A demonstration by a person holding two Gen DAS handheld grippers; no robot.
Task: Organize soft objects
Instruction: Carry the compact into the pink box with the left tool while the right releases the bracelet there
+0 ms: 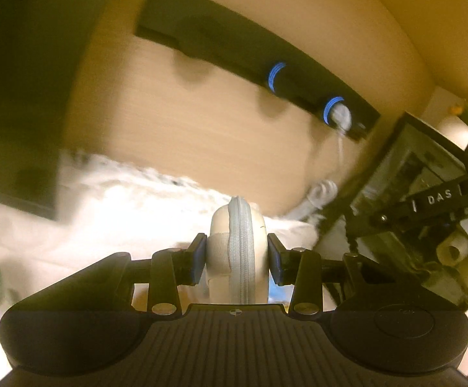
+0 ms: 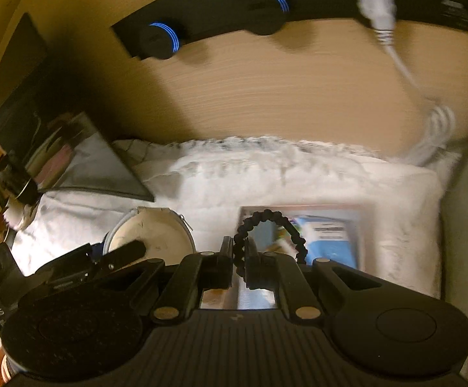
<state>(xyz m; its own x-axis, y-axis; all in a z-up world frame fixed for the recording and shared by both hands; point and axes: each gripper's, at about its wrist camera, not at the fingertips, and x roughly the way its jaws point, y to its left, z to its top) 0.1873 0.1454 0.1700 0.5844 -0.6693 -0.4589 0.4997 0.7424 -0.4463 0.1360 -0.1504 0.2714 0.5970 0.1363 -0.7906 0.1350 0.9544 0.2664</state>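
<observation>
Wooden wall [image 2: 266, 90] behind | left fingers [image 1: 198, 258] clamp zippered pouch [image 1: 239, 251] | right fingers [image 2: 226, 258] pinch black beaded cord [image 2: 269, 222]

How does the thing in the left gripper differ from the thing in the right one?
The left gripper clamps a round cream pouch with a grey zipper; the right gripper pinches a black braided loop. The pouch is bulky and holds the jaws wide apart; the loop is thin, so those jaws are nearly closed. Both are held over a white fluffy blanket.
</observation>
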